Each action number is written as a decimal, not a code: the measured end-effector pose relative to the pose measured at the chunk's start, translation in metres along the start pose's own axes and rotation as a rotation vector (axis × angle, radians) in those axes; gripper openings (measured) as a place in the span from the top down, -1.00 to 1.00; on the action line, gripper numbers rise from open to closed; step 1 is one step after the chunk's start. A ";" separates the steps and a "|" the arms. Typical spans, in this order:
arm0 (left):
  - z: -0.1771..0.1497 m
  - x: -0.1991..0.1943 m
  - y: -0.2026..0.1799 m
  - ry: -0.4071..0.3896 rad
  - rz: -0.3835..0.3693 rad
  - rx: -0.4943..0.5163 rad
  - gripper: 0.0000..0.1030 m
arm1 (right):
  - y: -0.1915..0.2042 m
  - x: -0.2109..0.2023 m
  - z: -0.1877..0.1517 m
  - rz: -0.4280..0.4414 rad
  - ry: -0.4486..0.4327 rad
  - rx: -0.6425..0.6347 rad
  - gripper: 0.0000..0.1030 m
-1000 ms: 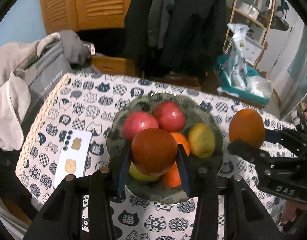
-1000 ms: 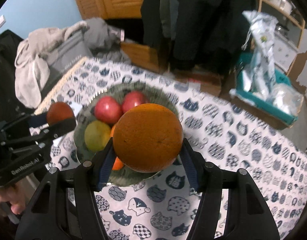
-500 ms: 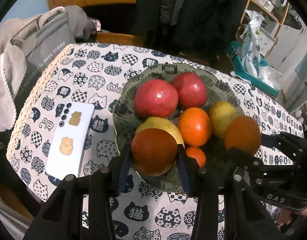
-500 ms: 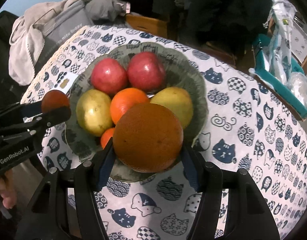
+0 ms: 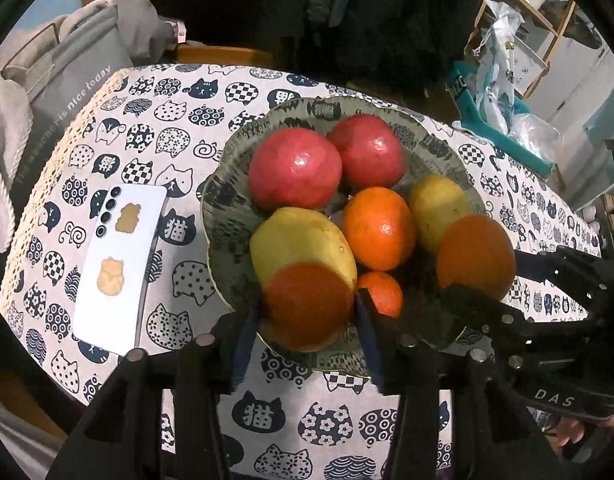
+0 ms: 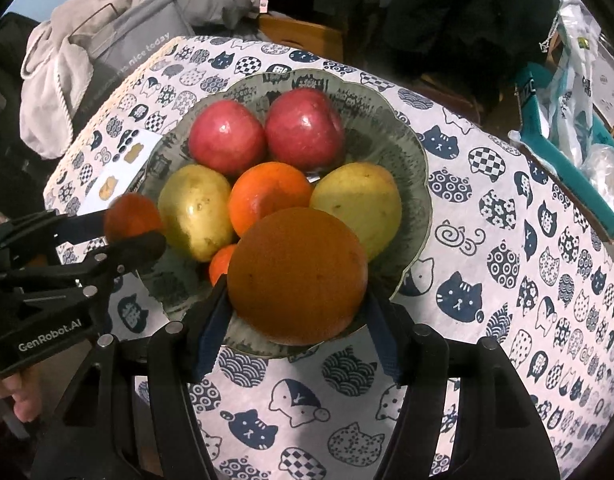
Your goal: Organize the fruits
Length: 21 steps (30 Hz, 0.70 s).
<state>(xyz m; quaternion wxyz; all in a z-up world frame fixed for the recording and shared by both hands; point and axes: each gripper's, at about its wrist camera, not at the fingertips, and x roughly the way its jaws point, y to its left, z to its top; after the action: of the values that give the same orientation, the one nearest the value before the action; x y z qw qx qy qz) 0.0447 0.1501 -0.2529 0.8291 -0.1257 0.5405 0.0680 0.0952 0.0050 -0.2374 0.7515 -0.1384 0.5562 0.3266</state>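
Both oranges are set at the bowl's (image 6: 421, 184) near rim, left hand-held gripper (image 5: 307, 312) and right hand-held gripper (image 6: 297, 304) jaws opening; each should be fully released, then lifted straight up so nothing rolls.

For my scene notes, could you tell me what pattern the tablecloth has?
White tablecloth printed with navy cat heads; clearest in the right wrist view.

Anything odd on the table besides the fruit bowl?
Yes: a white phone with cat stickers lies face down on the tablecloth, just left of the bowl. It is not fruit. Nothing looks spilled or damaged.
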 end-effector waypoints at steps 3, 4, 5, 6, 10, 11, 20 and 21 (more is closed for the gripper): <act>0.001 -0.006 0.001 -0.020 -0.002 -0.003 -0.35 | 0.000 -0.006 0.002 0.012 -0.025 0.007 -0.32; 0.002 -0.007 0.002 -0.023 -0.005 -0.007 -0.36 | -0.001 -0.009 0.003 0.014 -0.036 0.013 -0.38; 0.002 -0.008 0.002 -0.024 -0.009 -0.012 -0.36 | -0.002 -0.014 0.005 0.013 -0.049 0.019 -0.39; 0.003 -0.009 0.003 -0.024 -0.013 -0.019 -0.36 | -0.003 -0.019 0.007 0.008 -0.066 0.024 -0.39; 0.004 -0.015 0.003 -0.039 -0.012 -0.028 -0.36 | -0.011 -0.039 0.013 0.002 -0.114 0.059 -0.39; 0.005 -0.019 0.003 -0.046 -0.017 -0.030 -0.36 | -0.013 -0.045 0.014 -0.004 -0.127 0.069 -0.39; 0.013 -0.061 -0.007 -0.136 -0.022 -0.029 -0.47 | -0.025 -0.110 0.018 -0.060 -0.276 0.123 -0.46; 0.014 -0.064 -0.008 -0.145 -0.019 -0.030 -0.48 | -0.026 -0.116 0.018 -0.066 -0.289 0.125 -0.47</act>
<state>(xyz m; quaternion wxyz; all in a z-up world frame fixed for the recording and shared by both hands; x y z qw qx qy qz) 0.0326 0.1481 -0.1878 0.8647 -0.1379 0.4768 0.0771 0.1058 -0.0428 -0.1277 0.8412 -0.0612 0.4566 0.2832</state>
